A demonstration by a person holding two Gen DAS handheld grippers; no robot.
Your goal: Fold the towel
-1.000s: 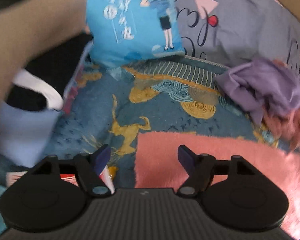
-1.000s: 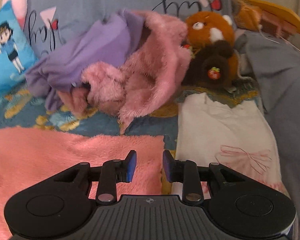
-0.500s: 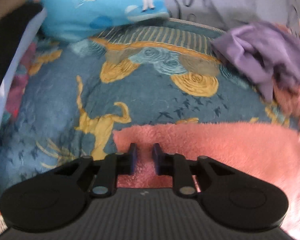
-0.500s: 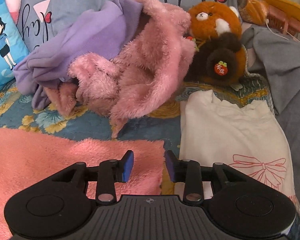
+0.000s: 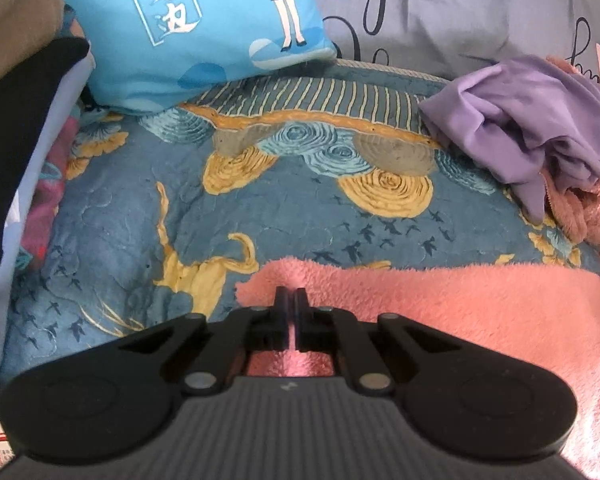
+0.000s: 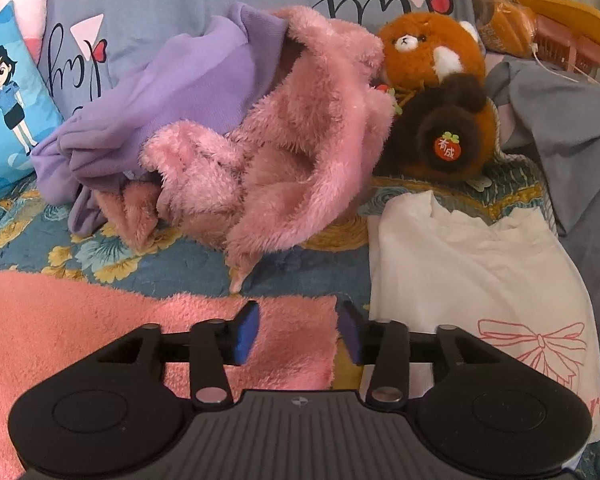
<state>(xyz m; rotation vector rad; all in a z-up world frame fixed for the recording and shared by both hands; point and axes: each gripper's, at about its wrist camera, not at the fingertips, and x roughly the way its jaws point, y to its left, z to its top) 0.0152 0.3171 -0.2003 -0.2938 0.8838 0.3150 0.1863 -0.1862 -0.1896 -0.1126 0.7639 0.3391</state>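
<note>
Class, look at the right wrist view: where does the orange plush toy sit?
The orange plush toy sits at the upper right, against the grey pillow, just right of the fluffy pink garment and behind the white shirt.

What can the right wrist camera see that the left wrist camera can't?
Only the right wrist view shows the teddy, the white shirt and the right gripper, jaws opening over the towel's corner. Only the left wrist view shows the left gripper, shut on the towel's edge. Both show the pink towel, purple cloth and blue pillow.
</note>
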